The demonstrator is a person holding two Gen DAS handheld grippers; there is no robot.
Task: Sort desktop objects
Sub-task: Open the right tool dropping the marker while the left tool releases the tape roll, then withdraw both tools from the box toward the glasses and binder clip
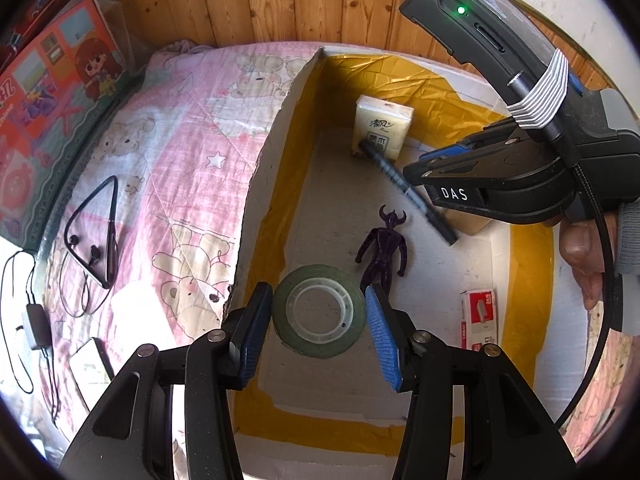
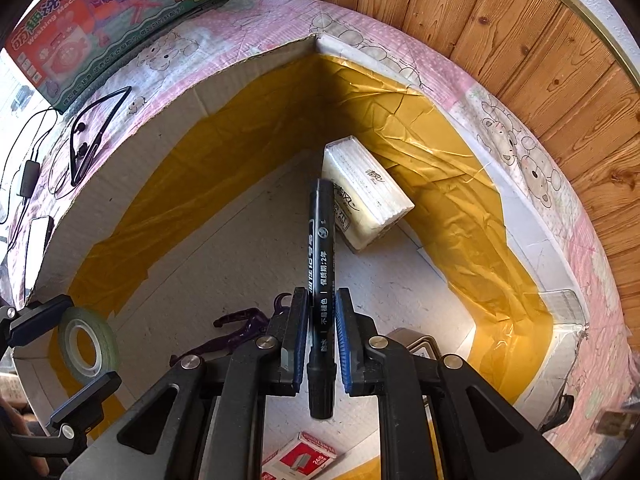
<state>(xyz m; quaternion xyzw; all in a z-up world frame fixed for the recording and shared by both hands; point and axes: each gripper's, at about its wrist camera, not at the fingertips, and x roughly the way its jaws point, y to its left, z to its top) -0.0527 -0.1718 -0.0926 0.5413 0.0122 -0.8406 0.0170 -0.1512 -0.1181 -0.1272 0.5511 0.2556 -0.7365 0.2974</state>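
- My left claw [image 1: 319, 322] is spread wide with the roll of tape [image 1: 319, 311] sitting flat between its fingers. There's a gap on both sides, so the pads aren't pressing on it. The roll is low centre in the left wrist view, on the floor of the cardboard box [image 1: 276, 152].
- My right claw [image 2: 322, 344] is clamped on the black marker [image 2: 321, 280]. In the right wrist view the pen runs straight up the middle of the frame, one end poking out below the pads and the longer part reaching up toward the tissue pack [image 2: 366, 196].
- In the left view that same marker hangs at a slant from the right claw at the right of the frame, its far tip over the tissue pack [image 1: 382, 130] up in the box's far corner.
- The box is white inside with wide yellow-brown tape along its walls and floor edges.
- The dark purple horned figure [image 1: 382, 250] lies on the box floor just above the tape roll in the left view. I can't tell if it touches the roll.
- The red and white staple box [image 1: 480, 318] lies lower right in the left view, well apart from the roll. It shows at the bottom edge in the right view too.
- Outside the box, at the left of the left view, there's a pink teddy-print quilt [image 1: 180, 140] with a neckband earphone set [image 1: 96, 232] on it, and a phone [image 1: 90, 364] lower down.
- The toy washing-machine carton [image 1: 52, 92] leans at upper left.
- A hand [image 1: 584, 256] shows at the right edge.
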